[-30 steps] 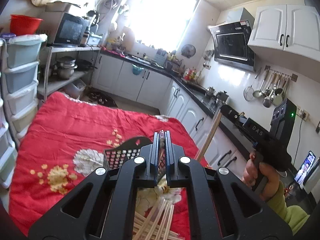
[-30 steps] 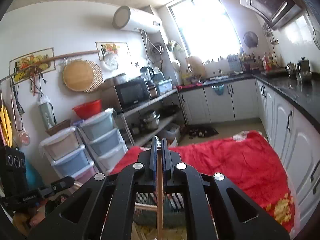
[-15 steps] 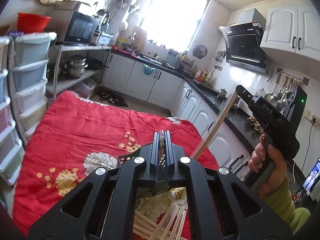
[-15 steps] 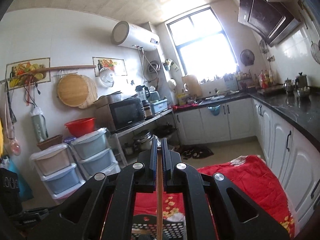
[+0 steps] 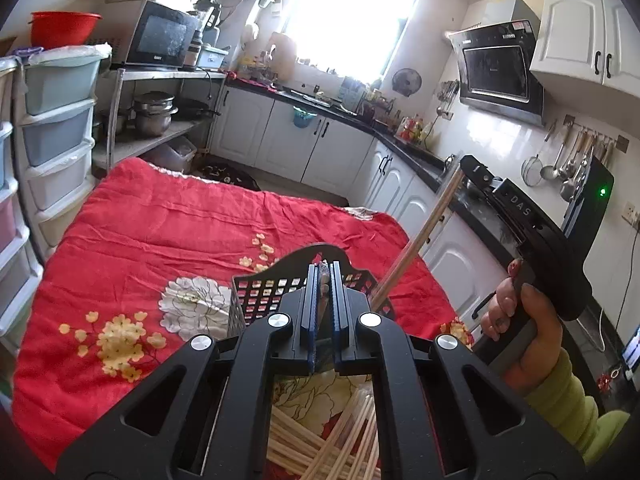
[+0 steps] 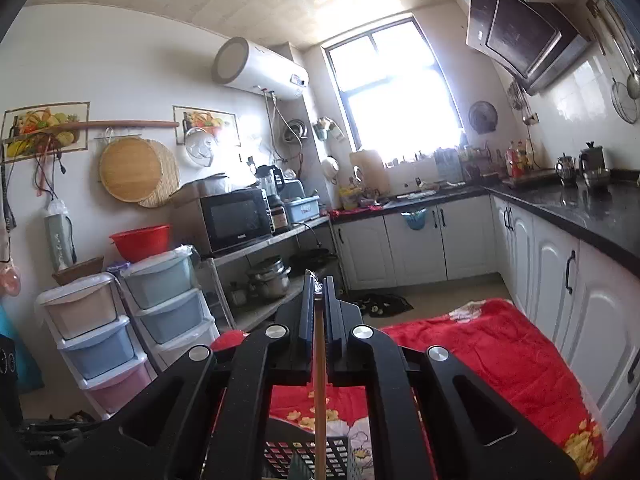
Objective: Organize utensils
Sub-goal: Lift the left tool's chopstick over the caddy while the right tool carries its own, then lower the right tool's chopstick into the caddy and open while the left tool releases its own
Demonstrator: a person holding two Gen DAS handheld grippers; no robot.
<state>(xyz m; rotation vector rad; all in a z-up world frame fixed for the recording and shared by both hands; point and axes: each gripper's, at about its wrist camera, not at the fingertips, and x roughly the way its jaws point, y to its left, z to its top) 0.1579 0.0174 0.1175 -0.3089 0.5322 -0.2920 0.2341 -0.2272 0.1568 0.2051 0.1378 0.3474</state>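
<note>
A black perforated utensil basket (image 5: pixel 280 284) stands on the red floral cloth, just beyond my left gripper (image 5: pixel 324 280), whose jaws are nearly closed with nothing clearly between them. Several pale wooden chopsticks (image 5: pixel 344 436) lie loose on the cloth beneath the left gripper. My right gripper (image 6: pixel 318 292) is shut on one wooden chopstick (image 6: pixel 319 380). In the left wrist view the right gripper (image 5: pixel 468 168) holds that chopstick (image 5: pixel 416 240) slanting down, its lower end at the basket's right side. The basket (image 6: pixel 308 456) also shows low in the right wrist view.
The red cloth (image 5: pixel 160 240) covers a table in a kitchen. White cabinets with a black counter (image 6: pixel 580 216) run along the right. Stacked plastic drawers (image 5: pixel 56 120) and a metal shelf with pots and a microwave (image 5: pixel 160 36) stand at the left.
The right gripper has risen and tilted up, so its view shows less of the table. The chopstick in it now stands steeper at the basket's right side. The left gripper has drifted only slightly.
</note>
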